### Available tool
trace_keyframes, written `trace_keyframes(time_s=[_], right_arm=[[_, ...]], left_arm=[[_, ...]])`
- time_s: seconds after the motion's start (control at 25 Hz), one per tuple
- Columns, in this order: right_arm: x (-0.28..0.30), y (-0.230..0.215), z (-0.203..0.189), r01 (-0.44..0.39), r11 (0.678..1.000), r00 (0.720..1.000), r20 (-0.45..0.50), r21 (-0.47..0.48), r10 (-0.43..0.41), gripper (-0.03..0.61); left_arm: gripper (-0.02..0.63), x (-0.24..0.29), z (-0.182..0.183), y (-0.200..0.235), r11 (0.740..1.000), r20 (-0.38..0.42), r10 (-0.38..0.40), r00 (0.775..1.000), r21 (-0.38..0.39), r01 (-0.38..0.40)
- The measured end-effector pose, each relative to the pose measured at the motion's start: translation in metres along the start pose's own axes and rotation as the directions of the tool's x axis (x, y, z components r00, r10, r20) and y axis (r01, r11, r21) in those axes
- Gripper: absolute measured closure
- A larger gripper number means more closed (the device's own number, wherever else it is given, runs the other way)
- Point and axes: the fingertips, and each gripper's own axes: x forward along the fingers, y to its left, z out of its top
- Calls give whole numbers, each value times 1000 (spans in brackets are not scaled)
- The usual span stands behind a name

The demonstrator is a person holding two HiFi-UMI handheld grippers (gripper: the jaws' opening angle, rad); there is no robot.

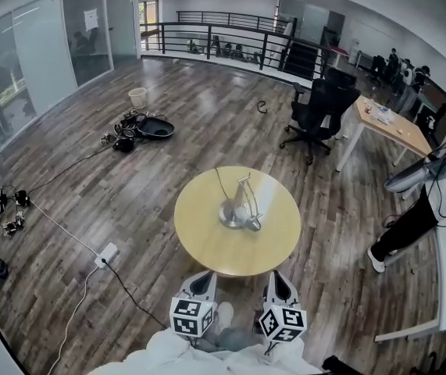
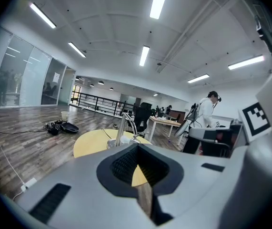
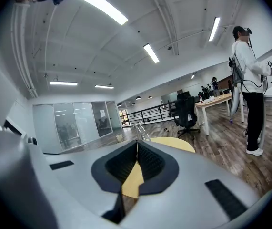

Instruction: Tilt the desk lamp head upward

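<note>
A silver desk lamp (image 1: 238, 206) stands in the middle of the round yellow table (image 1: 207, 244), its thin arm rising from a round base and its head hanging low toward the tabletop. The lamp (image 2: 124, 130) shows ahead in the left gripper view and, partly hidden, as the lamp (image 3: 142, 133) in the right gripper view. My left gripper (image 1: 201, 284) and right gripper (image 1: 279, 286) hover side by side just off the table's near edge, well short of the lamp. Both are shut with nothing between the jaws.
A black office chair (image 1: 320, 108) and a wooden desk (image 1: 390, 127) stand beyond the table to the right. A person (image 1: 410, 221) stands at the right by a white desk. Cables, a power strip (image 1: 105, 255) and bags (image 1: 140, 126) lie on the floor to the left.
</note>
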Motion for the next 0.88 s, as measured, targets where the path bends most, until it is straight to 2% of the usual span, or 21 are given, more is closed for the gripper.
trace_keyframes(time_s=[0.48, 0.88], right_arm=[[113, -32, 26, -32, 999, 999, 14, 8, 32, 566], [193, -92, 60, 17, 999, 999, 39, 37, -19, 566]], left_arm=[[617, 103, 38, 38, 999, -8, 29, 1000, 12, -29], [616, 196, 79, 49, 999, -23, 22, 1000, 41, -21]])
